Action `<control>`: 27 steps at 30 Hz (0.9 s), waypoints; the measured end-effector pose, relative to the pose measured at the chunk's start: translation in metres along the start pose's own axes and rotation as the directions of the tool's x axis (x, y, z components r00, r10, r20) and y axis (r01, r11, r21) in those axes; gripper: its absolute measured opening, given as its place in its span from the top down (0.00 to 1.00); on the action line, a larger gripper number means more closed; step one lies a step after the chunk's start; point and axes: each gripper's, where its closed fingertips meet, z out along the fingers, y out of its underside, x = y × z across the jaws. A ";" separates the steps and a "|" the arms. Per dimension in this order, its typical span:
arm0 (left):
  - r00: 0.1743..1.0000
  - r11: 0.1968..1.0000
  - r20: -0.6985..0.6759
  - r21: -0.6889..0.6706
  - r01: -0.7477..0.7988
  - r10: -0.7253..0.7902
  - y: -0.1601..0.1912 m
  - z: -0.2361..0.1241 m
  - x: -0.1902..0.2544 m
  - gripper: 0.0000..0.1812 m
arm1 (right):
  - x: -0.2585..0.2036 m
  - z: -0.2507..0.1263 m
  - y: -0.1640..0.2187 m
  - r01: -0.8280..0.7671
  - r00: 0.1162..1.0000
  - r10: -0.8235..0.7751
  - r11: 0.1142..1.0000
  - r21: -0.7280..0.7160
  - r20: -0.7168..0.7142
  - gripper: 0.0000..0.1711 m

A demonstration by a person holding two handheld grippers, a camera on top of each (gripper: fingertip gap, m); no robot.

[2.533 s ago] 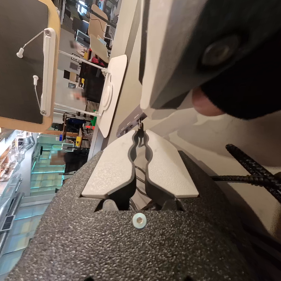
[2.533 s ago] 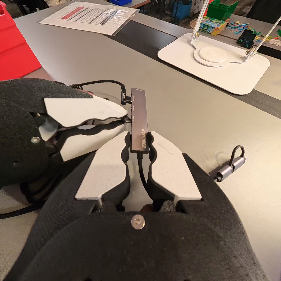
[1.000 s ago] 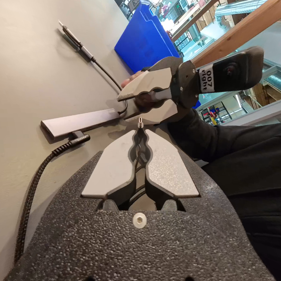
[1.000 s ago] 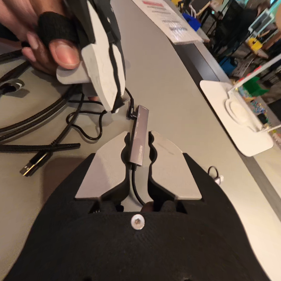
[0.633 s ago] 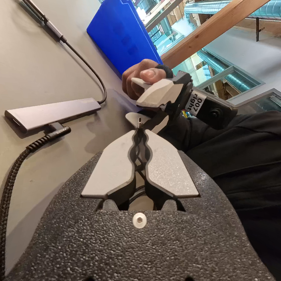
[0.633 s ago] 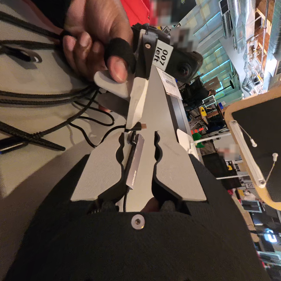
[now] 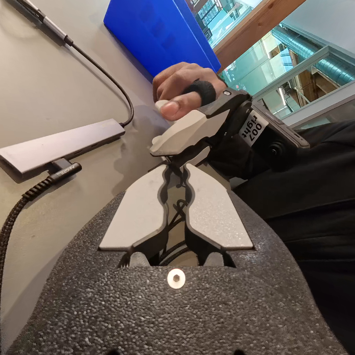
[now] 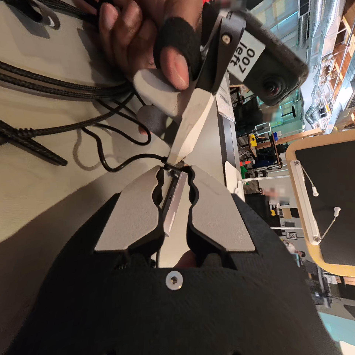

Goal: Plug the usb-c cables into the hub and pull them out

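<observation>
Left hand-held gripper (image 7: 175, 168): clenched on thin black usb-c cable (image 8: 123, 163), plug end at fingertips. Right hand-held gripper (image 8: 175, 170): released, jaws apart, straddling grey hub (image 8: 173, 203) without clamping. Hub: flat on grey table (image 7: 48, 86), braided cable (image 7: 28, 192) plugged into its side. Blue bin (image 7: 159, 36) behind hub.

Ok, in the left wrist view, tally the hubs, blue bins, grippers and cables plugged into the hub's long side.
Hub: 1
Blue bin: 1
Grippers: 2, the left gripper holding a thin cable, and the right gripper
Braided cable plugged into hub's side: 1
Total: 5
</observation>
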 end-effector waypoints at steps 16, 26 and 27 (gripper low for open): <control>0.965 0.992 0.236 -0.086 -0.096 0.113 0.005 -0.007 -0.024 0.83 | 0.003 0.002 0.016 -0.116 0.993 0.117 0.993 -0.033 0.007 0.99; 0.844 0.929 0.436 0.044 -0.367 0.312 -0.041 -0.035 -0.019 0.81 | 0.014 0.009 0.047 -0.293 0.956 0.289 0.945 -0.147 -0.050 0.99; 0.825 0.905 0.451 0.081 -0.418 0.341 -0.050 -0.040 -0.011 0.81 | 0.015 0.009 0.051 -0.329 0.944 0.324 0.931 -0.157 -0.057 0.99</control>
